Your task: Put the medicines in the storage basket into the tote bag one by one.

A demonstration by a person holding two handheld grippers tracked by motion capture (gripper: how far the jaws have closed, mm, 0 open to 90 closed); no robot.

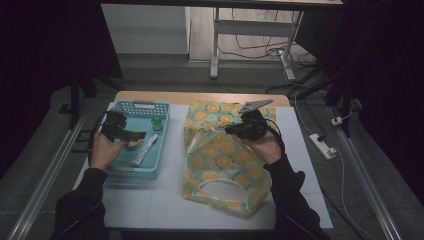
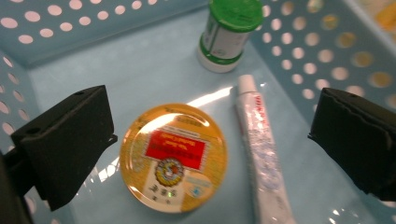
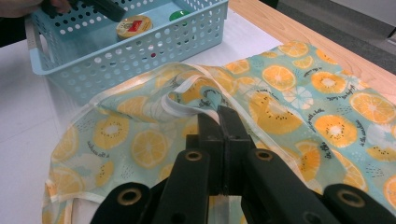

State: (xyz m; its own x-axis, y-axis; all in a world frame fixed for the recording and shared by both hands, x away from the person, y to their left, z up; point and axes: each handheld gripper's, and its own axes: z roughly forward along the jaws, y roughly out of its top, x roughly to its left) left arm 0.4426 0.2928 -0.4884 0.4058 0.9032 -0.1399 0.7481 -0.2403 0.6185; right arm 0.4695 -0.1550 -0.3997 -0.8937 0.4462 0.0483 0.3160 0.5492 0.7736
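A pale blue perforated basket (image 1: 137,105) holds a round yellow tin (image 2: 173,156) with a red label, a white tube (image 2: 261,149) and a green-capped bottle (image 2: 226,35). My left gripper (image 1: 137,135) hovers inside the basket, open, its jaws standing on either side of the tin and the tube without touching them. To the right lies an orange-print fabric bag (image 1: 220,160). At the bag's upper left, my right gripper (image 1: 229,130) is shut on its white-trimmed mouth edge (image 3: 187,100), which is lifted and puckered there.
The basket (image 3: 140,51) and bag rest on a white mat (image 1: 170,200) over a wooden table (image 1: 200,97). A table frame and cables lie on the floor beyond, and a power strip (image 1: 322,146) lies at the right.
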